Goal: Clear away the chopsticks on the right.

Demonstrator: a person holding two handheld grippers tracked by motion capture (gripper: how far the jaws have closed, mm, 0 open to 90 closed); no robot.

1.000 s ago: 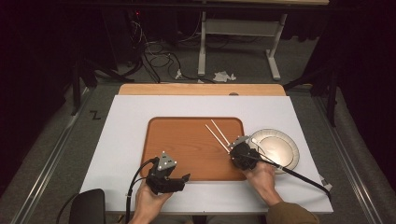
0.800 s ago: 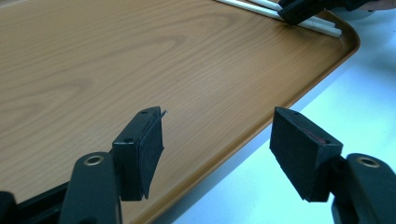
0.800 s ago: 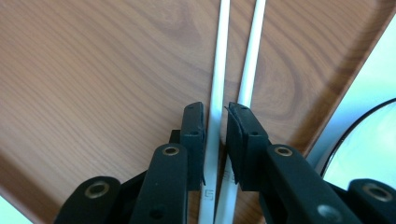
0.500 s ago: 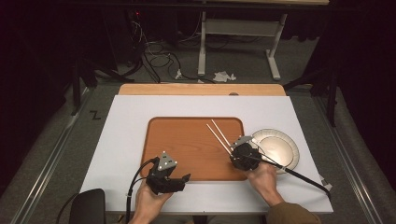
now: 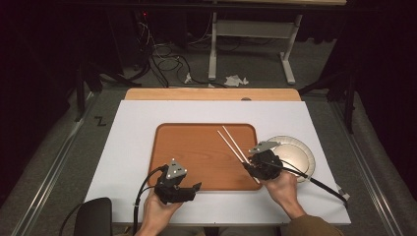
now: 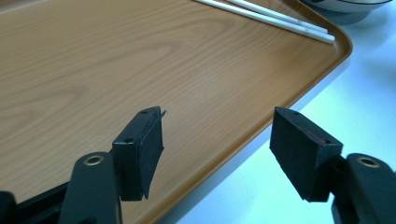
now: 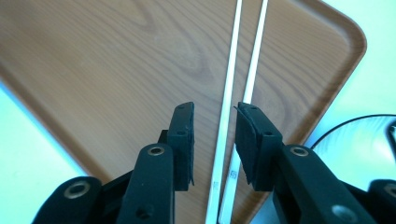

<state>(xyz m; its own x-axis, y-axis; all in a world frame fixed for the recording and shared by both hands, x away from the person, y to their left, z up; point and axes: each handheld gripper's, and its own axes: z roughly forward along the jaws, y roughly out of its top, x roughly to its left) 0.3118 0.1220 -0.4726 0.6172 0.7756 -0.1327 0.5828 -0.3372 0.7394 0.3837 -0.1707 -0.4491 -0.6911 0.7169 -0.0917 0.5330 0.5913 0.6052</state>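
Two white chopsticks (image 5: 231, 142) lie side by side on the wooden tray (image 5: 196, 152), slanting toward its right front corner. My right gripper (image 5: 247, 167) hovers over their near ends. Its jaws have just been opening, and in the right gripper view the chopsticks (image 7: 231, 84) run on the tray (image 7: 116, 70) in the gap of the right gripper (image 7: 215, 112), untouched by the pads. My left gripper (image 5: 195, 188) rests at the tray's front edge, open and empty. In the left gripper view the left gripper (image 6: 217, 126) straddles the tray (image 6: 93, 70) rim, with the chopsticks (image 6: 271, 16) far off.
A round pale plate (image 5: 300, 157) sits on the white tabletop just right of the tray, close to my right hand; its dark rim shows in the right gripper view as the plate (image 7: 355, 140). Cables trail from both grippers toward the table's front edge.
My right gripper has risen slightly over the chopsticks' near ends, and they stay lying on the tray. The left gripper has not moved.
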